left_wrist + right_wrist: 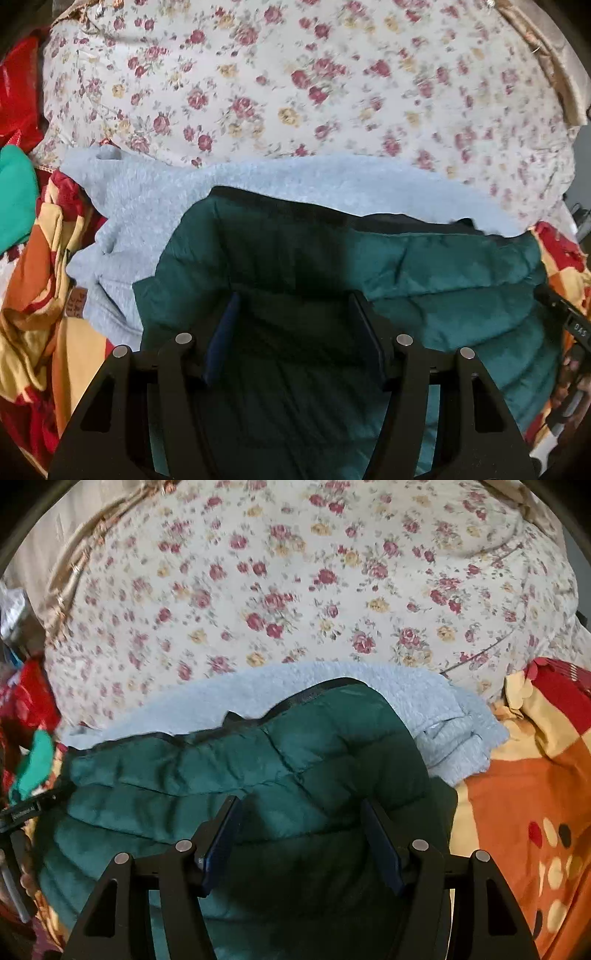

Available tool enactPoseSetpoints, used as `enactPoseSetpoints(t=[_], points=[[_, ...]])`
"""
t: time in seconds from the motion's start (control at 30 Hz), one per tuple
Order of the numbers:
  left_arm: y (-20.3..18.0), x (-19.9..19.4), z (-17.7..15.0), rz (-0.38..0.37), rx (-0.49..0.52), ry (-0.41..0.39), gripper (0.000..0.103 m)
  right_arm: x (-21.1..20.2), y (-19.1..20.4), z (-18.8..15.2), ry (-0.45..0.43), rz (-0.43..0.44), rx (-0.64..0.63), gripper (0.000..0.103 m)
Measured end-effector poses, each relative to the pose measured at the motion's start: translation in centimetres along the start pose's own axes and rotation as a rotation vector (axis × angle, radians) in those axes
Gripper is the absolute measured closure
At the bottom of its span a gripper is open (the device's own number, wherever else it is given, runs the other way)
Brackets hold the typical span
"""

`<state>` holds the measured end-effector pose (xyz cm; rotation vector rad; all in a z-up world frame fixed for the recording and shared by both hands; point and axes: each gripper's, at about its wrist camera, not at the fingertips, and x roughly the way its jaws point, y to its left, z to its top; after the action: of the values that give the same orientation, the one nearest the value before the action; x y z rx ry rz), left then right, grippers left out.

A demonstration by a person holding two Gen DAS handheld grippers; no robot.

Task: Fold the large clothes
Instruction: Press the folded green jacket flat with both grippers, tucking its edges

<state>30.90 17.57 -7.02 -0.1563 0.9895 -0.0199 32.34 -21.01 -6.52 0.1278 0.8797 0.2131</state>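
Observation:
A dark green quilted puffer jacket (424, 280) (207, 775) lies folded on a light blue fleece garment (155, 206) (369, 686). My left gripper (295, 317) hangs over the jacket's left half, jaws apart, with nothing pinched between the blue pads (221, 332). Over the right half my right gripper (301, 823) is open too, and the jacket surface shows between its fingers (380, 842). Part of the right tool (570, 325) shows at the right edge of the left wrist view. The left tool (22, 812) shows at the left edge of the right wrist view.
A cream quilt with red and yellow flowers (295, 81) (295, 583) fills the far side of the bed. An orange, yellow and red patterned sheet (40, 295) (524, 794) lies on both sides. Red cloth (18, 92) and a bright green cloth (14, 192) sit at the far left.

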Motion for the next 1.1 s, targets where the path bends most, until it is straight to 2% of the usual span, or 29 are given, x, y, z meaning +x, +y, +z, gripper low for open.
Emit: enactPoseSetpoints(t=[0.23, 0.37, 0.47, 0.57, 0.67, 0.77, 0.87, 0.97, 1.1], points=[[0.1, 2.3, -0.2, 0.023, 0.026, -0.027, 0.039, 3.1, -1.4, -0.4, 0.006, 0.031, 0.028, 0.037], [-0.2, 1.9, 0.1, 0.043, 0.037, -0.023, 0.039, 3.2, -1.4, -0.3, 0.019, 0.018, 0.022, 0.037], [0.0, -0.4, -0.1, 0.013, 0.015, -0.044, 0.039, 1.8, -0.7, -0.2, 0.014, -0.01, 0.001, 0.037], [0.2, -3.1, -1.4, -0.016, 0.011, -0.085, 0.039, -0.9, -0.3, -1.2, -0.033, 0.029, 0.013, 0.037], [0.9, -3.7, -2.8, 0.022, 0.012, -0.109, 0.039, -2.5, -0.2, -3.1, -0.067, 0.034, 0.014, 0.037], [1.6, -1.8, -3.5, 0.077, 0.013, -0.081, 0.039, -1.6, -0.3, -4.3, -0.058, 0.008, -0.002, 0.037], [1.3, -1.7, -3.4, 0.114, 0.016, -0.085, 0.039, -0.5, 0.3, -4.4, -0.045, -0.046, -0.038, 0.037], [1.2, -3.3, -3.7, 0.09, -0.002, -0.092, 0.039, -1.5, 0.7, -4.3, -0.041, -0.075, -0.056, 0.037], [1.6, -6.2, -6.0, 0.078, -0.026, -0.137, 0.039, -5.1, 0.4, -6.0, -0.102, -0.016, -0.003, 0.037]])
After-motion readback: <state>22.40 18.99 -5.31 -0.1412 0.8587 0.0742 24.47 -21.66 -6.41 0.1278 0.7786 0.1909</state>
